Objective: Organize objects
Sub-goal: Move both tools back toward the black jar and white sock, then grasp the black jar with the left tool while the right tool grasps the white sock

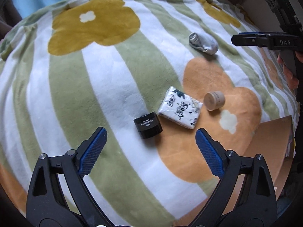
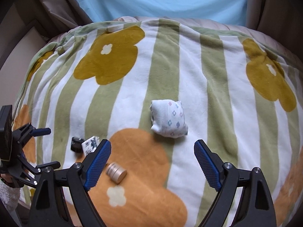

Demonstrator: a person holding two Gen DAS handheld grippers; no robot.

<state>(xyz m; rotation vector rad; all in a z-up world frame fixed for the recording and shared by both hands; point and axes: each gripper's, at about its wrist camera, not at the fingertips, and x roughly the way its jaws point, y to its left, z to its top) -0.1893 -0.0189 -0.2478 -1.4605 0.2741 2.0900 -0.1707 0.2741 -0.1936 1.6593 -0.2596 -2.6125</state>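
Two wrist fisheyes steeply down over one blanket [image 1: 62, 87] (close, perhaps side by side), shared tissue pack [image 2: 91, 144].

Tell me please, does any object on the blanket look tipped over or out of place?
Yes. The beige jar lies on its side on the orange flower, and the black jar beside the tissue pack also looks tilted. Nothing appears spilled or damaged.

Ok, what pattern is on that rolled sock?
White sock with small pastel flower-like shapes in blue, pink and purple; clearest in the right wrist view.
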